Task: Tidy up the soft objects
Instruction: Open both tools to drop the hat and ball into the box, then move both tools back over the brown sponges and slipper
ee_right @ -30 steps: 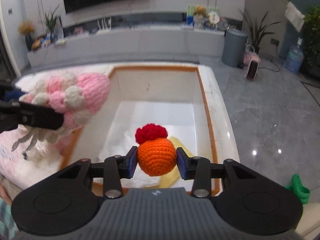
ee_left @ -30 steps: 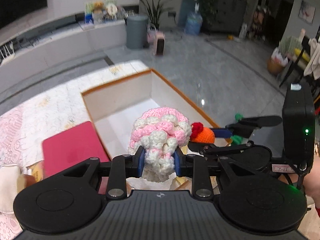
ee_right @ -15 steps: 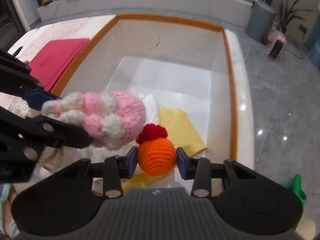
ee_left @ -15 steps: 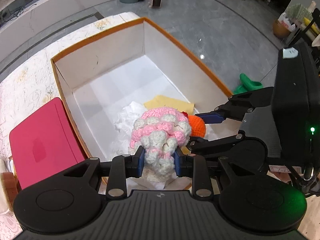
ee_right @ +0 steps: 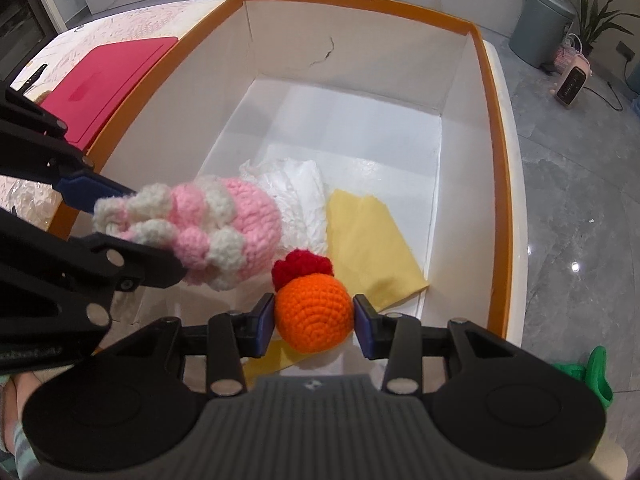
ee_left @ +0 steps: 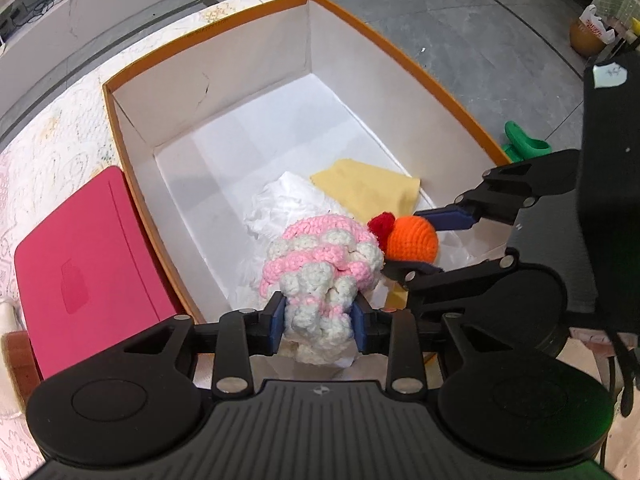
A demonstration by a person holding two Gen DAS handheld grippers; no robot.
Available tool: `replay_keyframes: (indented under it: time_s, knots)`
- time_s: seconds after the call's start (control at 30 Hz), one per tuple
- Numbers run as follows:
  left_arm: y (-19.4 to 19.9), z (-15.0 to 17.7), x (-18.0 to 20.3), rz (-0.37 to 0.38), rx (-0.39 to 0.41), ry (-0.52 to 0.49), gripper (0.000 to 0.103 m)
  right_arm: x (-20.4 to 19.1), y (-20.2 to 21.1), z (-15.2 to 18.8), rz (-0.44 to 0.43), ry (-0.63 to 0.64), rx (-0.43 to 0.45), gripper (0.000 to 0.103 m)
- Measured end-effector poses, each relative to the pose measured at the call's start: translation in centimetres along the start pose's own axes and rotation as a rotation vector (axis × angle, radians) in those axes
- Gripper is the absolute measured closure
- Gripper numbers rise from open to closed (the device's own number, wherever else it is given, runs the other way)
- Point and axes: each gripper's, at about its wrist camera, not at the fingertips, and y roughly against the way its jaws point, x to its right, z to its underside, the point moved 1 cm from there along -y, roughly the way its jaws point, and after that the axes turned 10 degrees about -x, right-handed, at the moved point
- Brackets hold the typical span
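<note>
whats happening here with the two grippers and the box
A person is putting soft crocheted toys into an orange-rimmed box. The left gripper has the pink and white crochet piece between its fingers, which have just been opening, so it seems to be letting go. The right gripper is shut on the orange crochet ball. Both hang over the box's near end, above a white cloth and a yellow cloth already inside.
</note>
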Motion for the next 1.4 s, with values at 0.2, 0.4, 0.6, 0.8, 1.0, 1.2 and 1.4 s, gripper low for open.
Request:
replay_keyframes:
  time_s: [0.2,0.4,0.6,0.8,1.0,1.2,1.4]
  knots:
    - [0.3,0.4,-0.2,0.009,0.027,0.008,0.057,-0.1,0.0,-0.2,-0.001,-0.007,0.008,0.062]
    - [1.7,1.1,-0.5,0.033,0.067,0.011,0.048,0.0,0.7,-0.1,-0.008,0.001,0.02,0.058]
    - [4.2,2.2,-0.6,0.069,0.132,0.011,0.047,-0.5,2.0,0.2,0.005,0.007,0.046,0.052]
    - [7.3,4.2,-0.3,0.096,0.234,0.009,0.047,-1.6,4.6,1.5,0.029,0.014,0.121,0.044]
    - [9.8,7.3,-0.5,0.11,0.349,0.015,0.047,-2.3,7.2,3.3,0.047,-0.025,0.204,0.042]
    - [11.3,10.8,-1.0,0.079,0.468,0.026,0.047,-4.0,9.7,5.5,0.079,-0.076,0.344,0.04]
    - [12.4,14.6,-1.8,-0.015,0.62,0.069,0.047,-6.8,11.8,8.2,0.085,-0.154,0.508,0.035]
